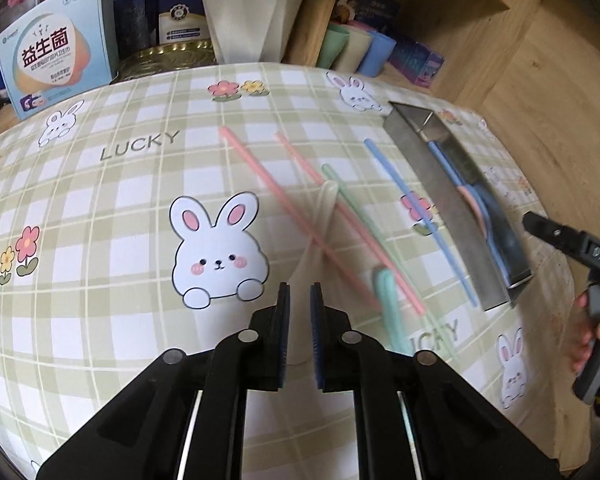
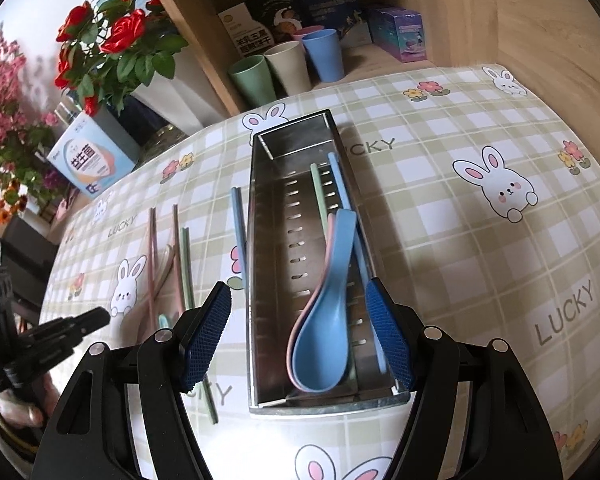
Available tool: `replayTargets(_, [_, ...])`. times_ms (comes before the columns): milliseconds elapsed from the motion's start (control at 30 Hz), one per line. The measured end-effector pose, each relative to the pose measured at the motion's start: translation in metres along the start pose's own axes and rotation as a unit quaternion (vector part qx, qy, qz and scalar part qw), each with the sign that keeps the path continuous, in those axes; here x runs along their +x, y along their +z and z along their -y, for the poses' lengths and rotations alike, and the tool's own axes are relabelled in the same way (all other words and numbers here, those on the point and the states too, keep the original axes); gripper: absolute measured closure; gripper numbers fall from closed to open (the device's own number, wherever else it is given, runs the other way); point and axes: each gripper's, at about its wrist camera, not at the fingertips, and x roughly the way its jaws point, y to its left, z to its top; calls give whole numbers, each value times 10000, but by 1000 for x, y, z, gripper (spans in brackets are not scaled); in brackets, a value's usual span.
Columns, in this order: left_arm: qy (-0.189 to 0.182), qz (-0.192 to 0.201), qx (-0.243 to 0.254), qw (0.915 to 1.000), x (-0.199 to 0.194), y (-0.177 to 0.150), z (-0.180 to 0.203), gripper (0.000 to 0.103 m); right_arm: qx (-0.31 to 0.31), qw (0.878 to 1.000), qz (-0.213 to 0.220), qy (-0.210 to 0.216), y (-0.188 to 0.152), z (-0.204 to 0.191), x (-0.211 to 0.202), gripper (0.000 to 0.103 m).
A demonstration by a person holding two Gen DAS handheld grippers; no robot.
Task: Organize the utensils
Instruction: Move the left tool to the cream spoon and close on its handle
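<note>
A steel utensil tray (image 2: pixel 260 264) (image 1: pixel 432 184) lies on the checked tablecloth. It holds a blue spoon (image 2: pixel 324 336) on a pink spoon, a blue chopstick (image 2: pixel 346 196) and a green chopstick (image 2: pixel 319 196). My right gripper (image 2: pixel 300 332) is open and empty, hovering over the tray's near end. Left of the tray lie a blue chopstick (image 1: pixel 420 220), pink chopsticks (image 1: pixel 268 184), a green chopstick (image 1: pixel 348 200), a cream spoon (image 1: pixel 324 208) and a green spoon (image 1: pixel 388 312). My left gripper (image 1: pixel 299 292) is nearly closed and empty, just short of the cream spoon's bowl.
A white vase (image 1: pixel 252 16) with red roses (image 2: pixel 116 36), boxes (image 1: pixel 56 60) and a gold lid stand at the table's back. Pastel cups (image 2: pixel 284 60) and boxes sit in a wooden shelf behind. The right gripper shows in the left wrist view (image 1: pixel 572 248).
</note>
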Motion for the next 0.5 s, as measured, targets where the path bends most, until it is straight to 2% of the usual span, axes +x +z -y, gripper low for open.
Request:
replayTargets(67, [-11, -5, 22, 10000, 3, -2, -2, 87, -1, 10000, 2, -19, -1, 0, -1, 35])
replayTargets(367, [-137, -135, 184, 9996, 31, 17, 13, 86, 54, 9999, 29, -116, 0, 6, -3, 35])
replayTargets(500, [16, -208, 394, 9990, 43, 22, 19, 79, 69, 9999, 40, -127, 2, 7, -3, 35])
